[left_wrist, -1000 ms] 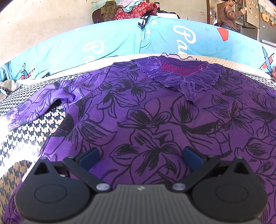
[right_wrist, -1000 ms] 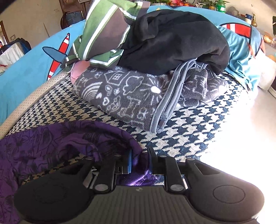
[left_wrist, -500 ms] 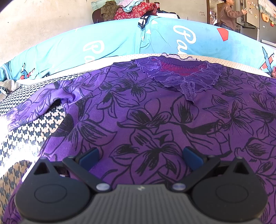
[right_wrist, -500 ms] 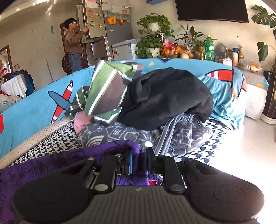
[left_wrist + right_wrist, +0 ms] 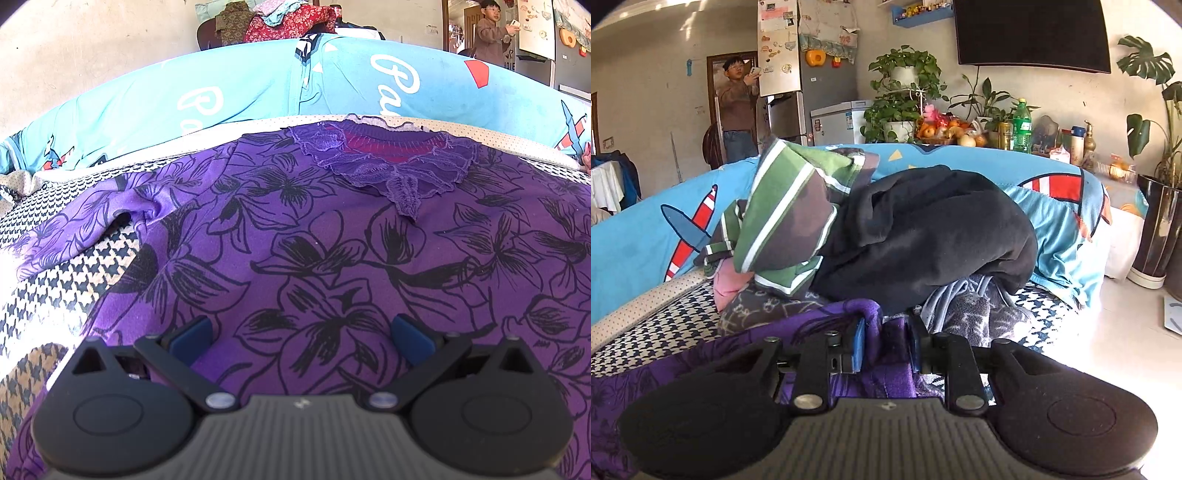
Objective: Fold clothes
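While unseen from the left, purple garment [image 5: 882,325] between right tool [image 5: 884,345] pads.

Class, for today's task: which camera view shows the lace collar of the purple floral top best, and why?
The left wrist view. There the lace collar lies flat and fully in sight on the spread purple floral top, beyond the left hand-held gripper. The right wrist view shows none of the collar, only a bunched fold of the top between its fingers.

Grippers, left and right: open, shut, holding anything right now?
Left claw: open, holding nothing, poised over the purple floral top.
Right claw: clamped on a bunched fold of that top, jaws just eased slightly wider.
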The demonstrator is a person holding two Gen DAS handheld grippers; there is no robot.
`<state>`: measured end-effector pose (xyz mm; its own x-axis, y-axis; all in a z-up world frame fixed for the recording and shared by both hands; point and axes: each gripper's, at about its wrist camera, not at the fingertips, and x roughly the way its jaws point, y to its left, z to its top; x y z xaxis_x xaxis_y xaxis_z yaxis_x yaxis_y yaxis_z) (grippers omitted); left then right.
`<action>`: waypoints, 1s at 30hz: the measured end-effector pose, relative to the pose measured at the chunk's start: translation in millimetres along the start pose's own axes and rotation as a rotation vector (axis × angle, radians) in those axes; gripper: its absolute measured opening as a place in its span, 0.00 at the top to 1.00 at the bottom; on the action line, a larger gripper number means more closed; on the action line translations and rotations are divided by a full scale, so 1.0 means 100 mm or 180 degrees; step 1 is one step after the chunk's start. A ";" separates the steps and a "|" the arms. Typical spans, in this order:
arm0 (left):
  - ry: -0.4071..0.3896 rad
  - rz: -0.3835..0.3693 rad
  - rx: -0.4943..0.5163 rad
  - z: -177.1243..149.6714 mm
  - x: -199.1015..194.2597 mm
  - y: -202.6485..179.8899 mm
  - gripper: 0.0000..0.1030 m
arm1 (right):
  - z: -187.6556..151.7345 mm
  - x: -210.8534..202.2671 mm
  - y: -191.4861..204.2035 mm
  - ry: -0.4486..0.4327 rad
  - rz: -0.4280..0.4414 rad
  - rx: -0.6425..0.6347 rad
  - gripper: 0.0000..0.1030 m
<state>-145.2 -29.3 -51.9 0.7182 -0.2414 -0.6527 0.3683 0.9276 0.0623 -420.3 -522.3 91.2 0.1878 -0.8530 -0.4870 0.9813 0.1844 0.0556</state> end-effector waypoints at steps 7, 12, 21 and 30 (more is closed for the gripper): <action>-0.0001 -0.0001 0.0000 0.00 0.00 0.00 0.00 | 0.01 -0.10 -0.11 -0.0158 -0.0162 0.0082 0.62; -0.0003 -0.0002 -0.0001 -0.01 0.00 0.00 0.00 | -0.07 -0.12 0.09 0.0165 0.0320 -0.0175 0.62; 0.0000 -0.0001 0.0000 0.00 0.00 0.00 0.00 | -0.29 -0.16 0.51 0.0663 0.0972 -0.0487 0.53; 0.0003 0.0002 -0.0016 -0.01 -0.01 0.01 0.00 | -0.36 -0.13 0.51 0.0985 0.1160 -0.0361 0.45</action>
<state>-146.6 -28.0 -51.7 0.7179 -0.2405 -0.6533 0.3648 0.9292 0.0589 -374.2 -484.3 68.9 0.4798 -0.5411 -0.6907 0.8400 0.5106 0.1835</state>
